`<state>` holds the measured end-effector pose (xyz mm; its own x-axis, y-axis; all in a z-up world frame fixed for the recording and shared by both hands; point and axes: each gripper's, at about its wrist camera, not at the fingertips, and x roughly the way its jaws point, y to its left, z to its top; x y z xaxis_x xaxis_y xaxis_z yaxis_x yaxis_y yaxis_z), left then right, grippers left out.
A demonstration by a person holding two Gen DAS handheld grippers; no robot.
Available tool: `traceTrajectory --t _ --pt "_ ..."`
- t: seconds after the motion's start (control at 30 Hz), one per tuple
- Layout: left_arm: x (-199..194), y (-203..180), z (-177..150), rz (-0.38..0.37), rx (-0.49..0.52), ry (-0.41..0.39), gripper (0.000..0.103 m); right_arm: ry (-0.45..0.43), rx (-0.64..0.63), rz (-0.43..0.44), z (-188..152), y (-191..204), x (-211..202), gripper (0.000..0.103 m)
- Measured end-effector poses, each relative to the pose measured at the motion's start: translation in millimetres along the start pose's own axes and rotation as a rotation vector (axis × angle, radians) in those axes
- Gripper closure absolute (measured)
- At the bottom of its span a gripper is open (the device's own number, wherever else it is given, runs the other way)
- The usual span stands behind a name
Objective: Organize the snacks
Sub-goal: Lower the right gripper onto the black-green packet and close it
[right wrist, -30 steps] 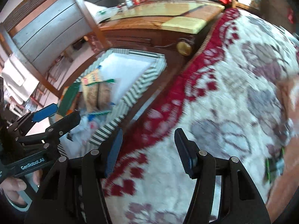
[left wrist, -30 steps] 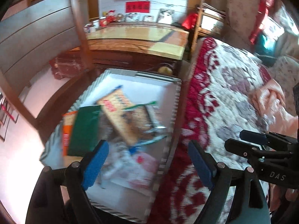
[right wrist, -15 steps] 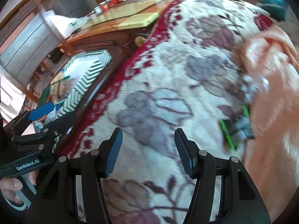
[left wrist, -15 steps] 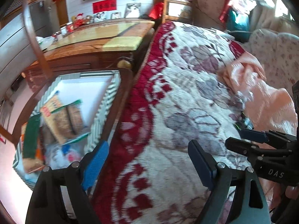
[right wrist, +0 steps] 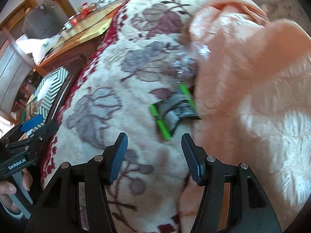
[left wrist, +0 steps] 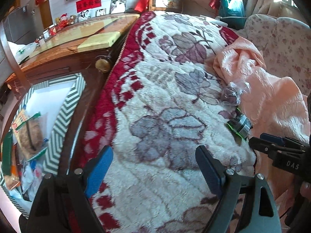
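A small snack packet with bright green edges and a grey-and-black printed face [right wrist: 175,107] is seen lying flat on a plush white blanket patterned with mauve flowers and a dark red border [right wrist: 108,89], right against the edge of a crumpled peach-pink fleece blanket [right wrist: 243,62]. Just beyond it, also at the pink blanket's edge, a crinkled clear plastic wrapper [right wrist: 186,64] is seen; its contents cannot be made out. The right gripper [right wrist: 154,155], black with ribbed blue pads, is held above the white blanket just short of the green-edged packet, its jaws spread apart with nothing between them. The left gripper [left wrist: 154,169], of the same build, is held over the white blanket farther to the left, its jaws spread wide and empty. In the left wrist view the same packet [left wrist: 240,125] is shown near the tips of the right gripper. Well apart from the packet, past the blanket's red border and a dark wooden edge, a shallow box with green-and-white zigzag walls [left wrist: 64,116] is seen lower down, and several snack bags [left wrist: 27,132] are lying inside it. Behind the box a glossy wooden table [left wrist: 81,33] carries small ornaments and framed photographs.
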<state>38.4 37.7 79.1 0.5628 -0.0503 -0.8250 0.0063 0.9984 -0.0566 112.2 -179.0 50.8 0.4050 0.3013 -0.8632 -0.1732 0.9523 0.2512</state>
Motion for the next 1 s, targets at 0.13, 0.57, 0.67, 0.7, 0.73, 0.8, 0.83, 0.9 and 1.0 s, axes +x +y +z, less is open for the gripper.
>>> traceTrajectory --t 0.13,0.57,0.67,0.7,0.73,0.8,0.83,0.9,1.0 --pt "7 -9 4 -0.014 0.009 0.009 0.015 0.004 0.024 -0.001 2 -10 3 0.045" --pt "22 -3 1 -0.015 -0.002 0.049 0.015 0.079 -0.097 -0.082 35 -7 32 0.045" --pt "25 0 1 -0.016 -0.013 0.052 0.015 0.083 0.025 0.012 30 -16 25 0.045" --pt "26 1 1 -0.019 -0.016 0.055 0.015 0.081 0.044 0.032 28 -16 23 0.045" --pt "27 1 1 -0.022 -0.017 0.056 0.015 0.083 0.057 0.046 25 -15 23 0.045" --pt "27 0 0 -0.025 -0.015 0.057 0.015 0.111 0.072 0.047 22 -13 27 0.045" --pt "27 0 -1 -0.026 -0.013 0.057 0.015 0.124 0.073 0.031 22 -12 32 0.045" --pt "26 1 -1 -0.026 -0.008 0.053 0.015 0.129 0.091 0.002 25 -14 40 0.045" --pt "24 4 -1 -0.02 -0.009 0.047 0.015 0.125 0.148 -0.009 34 -20 51 0.045"
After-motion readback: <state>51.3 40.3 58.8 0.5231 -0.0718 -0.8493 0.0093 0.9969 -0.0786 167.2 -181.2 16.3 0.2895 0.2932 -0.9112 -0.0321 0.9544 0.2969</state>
